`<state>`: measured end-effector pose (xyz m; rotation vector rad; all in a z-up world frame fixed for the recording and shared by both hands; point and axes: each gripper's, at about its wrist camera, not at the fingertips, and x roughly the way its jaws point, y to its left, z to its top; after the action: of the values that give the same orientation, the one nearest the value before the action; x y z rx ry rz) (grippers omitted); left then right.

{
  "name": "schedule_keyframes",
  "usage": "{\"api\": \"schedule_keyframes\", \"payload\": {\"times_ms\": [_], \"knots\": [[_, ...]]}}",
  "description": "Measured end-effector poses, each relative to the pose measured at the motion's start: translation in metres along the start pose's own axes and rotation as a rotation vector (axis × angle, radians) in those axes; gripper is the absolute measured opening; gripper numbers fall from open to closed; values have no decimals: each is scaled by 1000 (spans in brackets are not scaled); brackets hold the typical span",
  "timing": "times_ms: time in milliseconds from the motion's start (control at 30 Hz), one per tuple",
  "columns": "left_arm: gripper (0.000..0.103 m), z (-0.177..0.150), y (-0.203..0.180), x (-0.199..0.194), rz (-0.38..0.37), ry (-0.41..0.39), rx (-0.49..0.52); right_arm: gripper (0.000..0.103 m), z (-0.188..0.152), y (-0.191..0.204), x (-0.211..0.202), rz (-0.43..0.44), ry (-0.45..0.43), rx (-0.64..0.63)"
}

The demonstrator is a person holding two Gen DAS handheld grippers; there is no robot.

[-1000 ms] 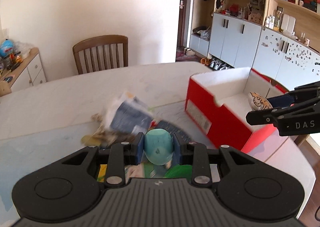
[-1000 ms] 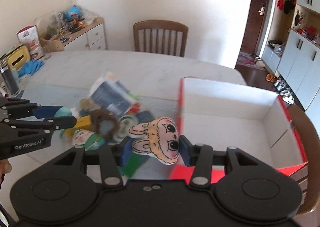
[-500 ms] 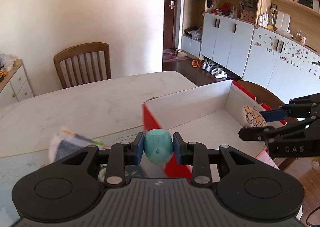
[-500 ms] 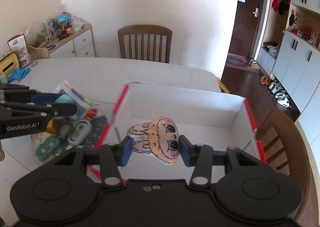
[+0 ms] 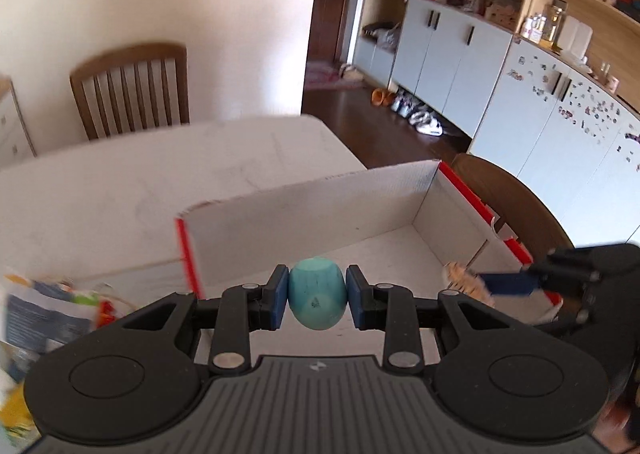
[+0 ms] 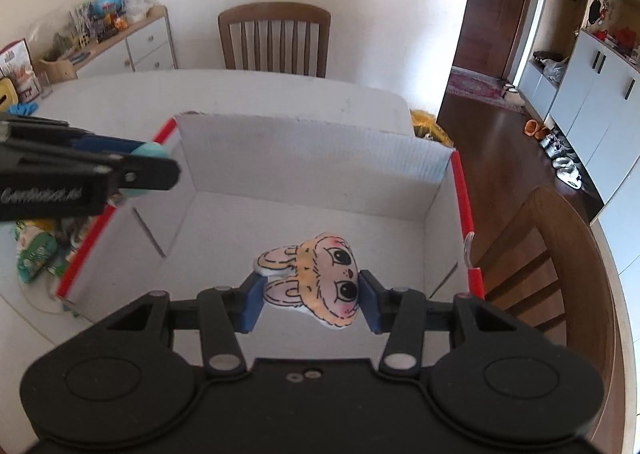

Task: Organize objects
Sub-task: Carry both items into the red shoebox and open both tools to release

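L claw (image 5: 317,294) grips teal egg (image 5: 317,294); R claw (image 6: 311,301) grips bunny toy (image 6: 316,280) over box (image 6: 304,158).

Ahead of me a brown slatted chair (image 6: 275,39) stands at the far edge of the white table (image 6: 248,94). To my left a low sideboard (image 6: 132,46) is crowded with small clutter. Another wooden chair (image 6: 552,254) is tucked in on my right. Beyond it, across the dark wood floor (image 5: 380,122), shoes (image 5: 416,116) lie along the foot of white cabinets (image 5: 452,54), beside a dark door (image 6: 500,2).
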<state>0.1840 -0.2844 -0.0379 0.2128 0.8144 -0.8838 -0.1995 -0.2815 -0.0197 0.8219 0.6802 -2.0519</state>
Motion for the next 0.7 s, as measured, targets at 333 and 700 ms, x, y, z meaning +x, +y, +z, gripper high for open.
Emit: {"api": "schedule_keyframes", "payload": {"times_ms": [333, 700], "knots": [[30, 9, -21, 71, 2, 207, 69, 47, 1, -12, 37, -3, 140, 9], [30, 7, -21, 117, 25, 369, 111, 47, 4, -21, 68, -7, 310, 29]]}}
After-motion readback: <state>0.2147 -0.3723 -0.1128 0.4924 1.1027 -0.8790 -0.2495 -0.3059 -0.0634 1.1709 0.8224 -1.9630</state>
